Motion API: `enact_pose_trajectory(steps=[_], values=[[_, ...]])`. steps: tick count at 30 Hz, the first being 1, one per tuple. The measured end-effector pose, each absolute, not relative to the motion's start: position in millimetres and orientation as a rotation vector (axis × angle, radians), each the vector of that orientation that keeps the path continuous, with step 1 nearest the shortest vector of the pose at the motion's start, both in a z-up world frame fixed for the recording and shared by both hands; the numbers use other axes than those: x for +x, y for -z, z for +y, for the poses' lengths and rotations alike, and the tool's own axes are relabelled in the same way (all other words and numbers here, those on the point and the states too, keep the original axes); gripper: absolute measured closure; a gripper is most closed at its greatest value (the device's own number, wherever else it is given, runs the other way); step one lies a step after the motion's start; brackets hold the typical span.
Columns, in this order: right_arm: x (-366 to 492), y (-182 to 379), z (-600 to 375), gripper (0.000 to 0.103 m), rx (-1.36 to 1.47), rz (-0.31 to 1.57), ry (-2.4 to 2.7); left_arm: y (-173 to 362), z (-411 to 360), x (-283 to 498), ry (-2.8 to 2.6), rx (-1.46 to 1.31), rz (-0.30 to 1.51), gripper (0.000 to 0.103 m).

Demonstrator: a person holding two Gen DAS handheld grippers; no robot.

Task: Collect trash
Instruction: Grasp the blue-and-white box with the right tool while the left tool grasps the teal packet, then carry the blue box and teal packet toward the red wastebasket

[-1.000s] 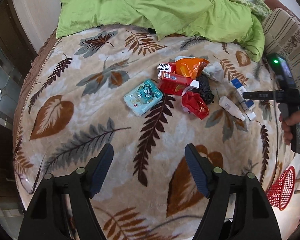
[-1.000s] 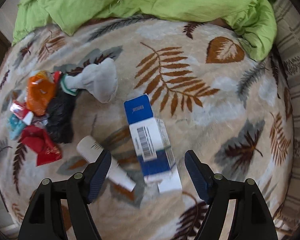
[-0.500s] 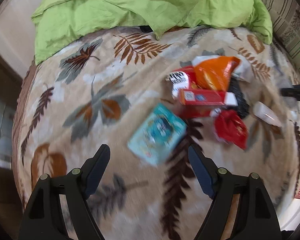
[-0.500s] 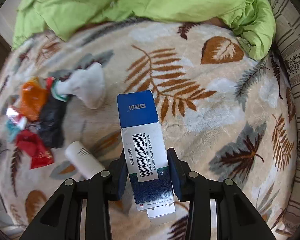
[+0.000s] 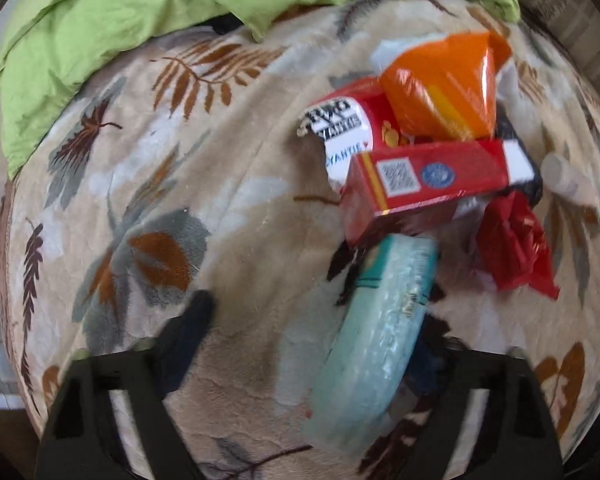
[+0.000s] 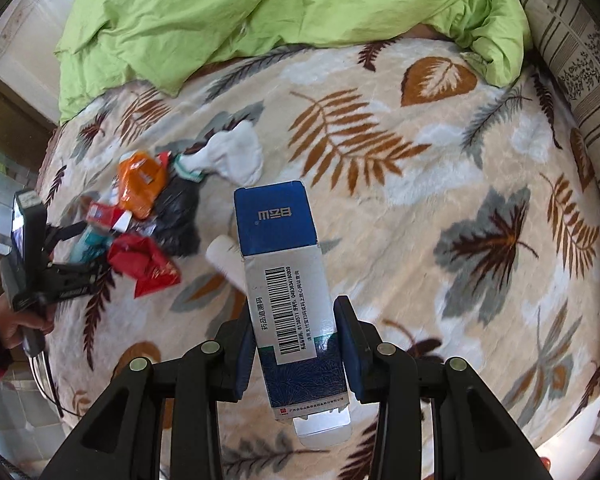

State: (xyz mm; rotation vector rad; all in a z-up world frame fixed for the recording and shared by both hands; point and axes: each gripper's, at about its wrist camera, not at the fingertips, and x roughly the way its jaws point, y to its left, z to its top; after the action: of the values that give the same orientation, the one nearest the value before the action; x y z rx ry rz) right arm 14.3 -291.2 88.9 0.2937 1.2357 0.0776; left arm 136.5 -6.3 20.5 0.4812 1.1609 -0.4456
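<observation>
Blue-and-white carton (image 6: 290, 280), one, is clamped in the right hand-held gripper (image 6: 296, 344); left hand-held gripper (image 5: 312, 344), closing, straddles one teal packet (image 5: 376, 336).

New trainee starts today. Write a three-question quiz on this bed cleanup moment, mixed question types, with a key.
1. True or false: the right gripper is shut on the blue and white medicine box.
2. Which item lies between the fingers of the left gripper?
A. the light blue tissue pack
B. the orange snack bag
C. the red cigarette box
3. Fill in: the white sock lies on the leaf-patterned ____.

Key: 1 true; 2 A, though the pack is blurred and the jaws, which have just been closing, do not yet press it; 3 blanket.
</observation>
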Motion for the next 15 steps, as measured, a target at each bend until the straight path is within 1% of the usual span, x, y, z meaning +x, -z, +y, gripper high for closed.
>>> enact_pose_trajectory(steps=[1,3,4,7,10,15], values=[[12.2,-89.6,-289.3,0.063,0.297,1.24,-0.077,-23.1,-6.4,133.5,0.42,0.466,1.149,0.046],[8.0,-90.9,-283.7,0.063,0.309,1.246,-0.084,-26.4,-6.1,129.5,0.37,0.439,1.136,0.087],[6.7,-91.6,-280.9,0.063,0.313,1.247,-0.087,-28.8,-3.8,127.0,0.356,0.398,1.147,0.091],[2.4,-95.9,-268.8,0.063,0.323,1.249,-0.106,-39.4,6.0,112.3,0.313,0.257,1.173,0.091],[-3.8,-101.6,-253.6,0.063,0.33,1.252,-0.137,-54.9,8.2,81.3,0.301,0.148,1.19,0.091],[-22.9,-110.1,-227.3,0.063,0.351,1.275,-0.193,-89.7,-0.8,21.8,0.348,0.092,1.201,0.091]])
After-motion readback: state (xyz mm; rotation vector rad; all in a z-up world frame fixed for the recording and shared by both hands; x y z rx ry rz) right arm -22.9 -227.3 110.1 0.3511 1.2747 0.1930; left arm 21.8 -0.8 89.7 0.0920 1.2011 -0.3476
